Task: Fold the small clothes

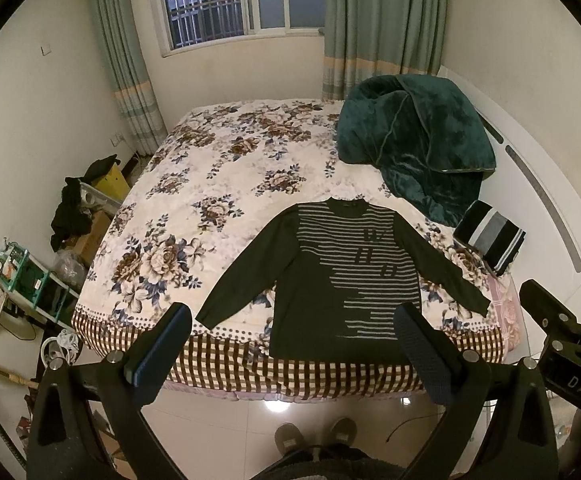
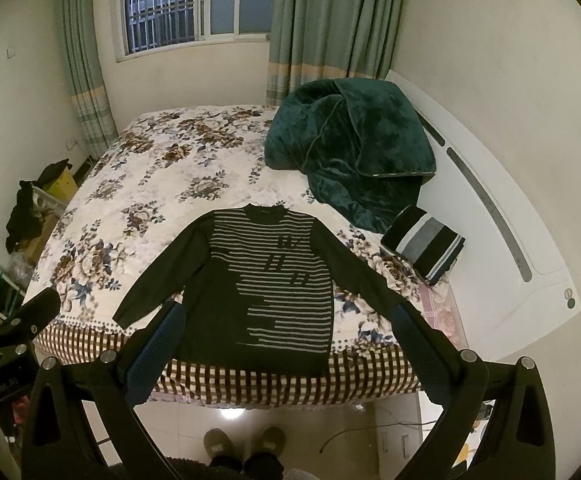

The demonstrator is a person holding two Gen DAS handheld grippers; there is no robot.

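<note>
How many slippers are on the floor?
2. Both are worn by the person at the foot of the bed: left slipper and right slipper, side by side. Others may be hidden.

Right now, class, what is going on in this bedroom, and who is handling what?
A person stands at the foot of the bed, holding a pair of tongs in each hand. Both the left tongs and the right tongs are open and hold nothing. A dark striped sweater lies flat with its sleeves spread, not yet folded. An already folded striped garment sits beside a heaped green blanket.
</note>
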